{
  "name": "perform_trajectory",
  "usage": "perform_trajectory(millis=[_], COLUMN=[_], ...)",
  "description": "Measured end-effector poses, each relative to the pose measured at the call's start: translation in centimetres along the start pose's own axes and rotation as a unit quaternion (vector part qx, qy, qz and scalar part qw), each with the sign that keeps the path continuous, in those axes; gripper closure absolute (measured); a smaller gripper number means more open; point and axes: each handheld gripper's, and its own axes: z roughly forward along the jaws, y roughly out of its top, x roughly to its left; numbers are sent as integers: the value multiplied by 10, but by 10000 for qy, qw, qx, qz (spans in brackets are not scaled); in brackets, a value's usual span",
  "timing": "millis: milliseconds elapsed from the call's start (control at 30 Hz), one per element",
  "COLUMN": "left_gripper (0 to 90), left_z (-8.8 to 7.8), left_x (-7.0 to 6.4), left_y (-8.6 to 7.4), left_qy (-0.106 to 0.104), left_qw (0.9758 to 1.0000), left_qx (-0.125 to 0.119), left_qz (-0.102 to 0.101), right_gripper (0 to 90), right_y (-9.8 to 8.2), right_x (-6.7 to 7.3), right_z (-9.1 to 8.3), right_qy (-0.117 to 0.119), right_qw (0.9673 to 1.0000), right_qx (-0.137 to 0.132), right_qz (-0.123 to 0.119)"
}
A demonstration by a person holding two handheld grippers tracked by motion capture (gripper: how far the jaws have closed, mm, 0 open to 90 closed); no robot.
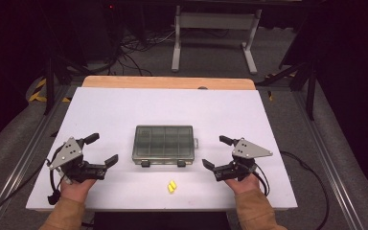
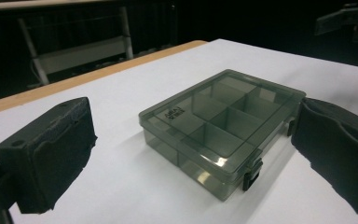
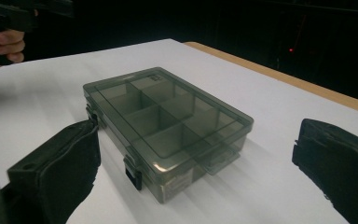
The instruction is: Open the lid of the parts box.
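Note:
A smoky clear plastic organizer box [image 1: 163, 143] with its lid closed and two dark latches on the near side lies at the middle of the white table [image 1: 124, 105]. Through the lid its several compartments look empty [image 2: 223, 123] [image 3: 163, 121]. A small yellow piece [image 1: 172, 187] lies in front of the box, near the table's front edge. My left gripper [image 1: 101, 150] rests left of the box, open, nothing between its jaws. My right gripper [image 1: 216, 152] rests right of the box, open too. Both point toward the box without touching it.
A wooden strip [image 1: 167, 82] runs along the table's far edge. Beyond it stand a white metal frame [image 1: 211, 33] and cables on the dark floor. Metal rails flank the table on both sides.

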Motion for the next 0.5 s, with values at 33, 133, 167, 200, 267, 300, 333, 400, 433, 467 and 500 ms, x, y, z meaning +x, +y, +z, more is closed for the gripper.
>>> perform_trajectory(millis=[33,133,167,200,267,300,333,400,433,467,500], left_gripper=[6,10,10,11,12,12,12,12,11,21,26], left_z=[3,9,16,19,21,28,28,33,35,36,39], left_x=[0,1,1,1,2,2,2,3,4,4,5], left_y=[1,5,5,5,5,3,3,2,1,1,1], left_qy=[-30,-121,-189,-224,-262,-340,-340,-309,-356,-386,-321], left_qw=[10000,9999,9997,9995,9994,9988,9988,9987,9986,9983,9986], left_qx=[37,100,152,203,214,343,343,404,377,403,407], left_qz=[10,16,7,18,14,-54,-54,-101,-122,-146,-129], right_gripper=[14,36,41,46,58,62,62,68,70,71,73], right_y=[1,5,5,6,6,6,6,5,5,4,4], right_x=[1,1,1,2,2,3,3,3,2,2,1], right_z=[3,13,15,18,24,28,28,34,36,39,40], right_qy=[40,175,196,232,312,361,361,419,437,456,464], right_qw=[10000,9996,9995,9993,9987,9982,9982,9973,9969,9965,9964], right_qx=[22,197,236,294,395,476,476,602,653,688,702], right_qz=[12,70,63,62,59,69,69,79,92,126,135])
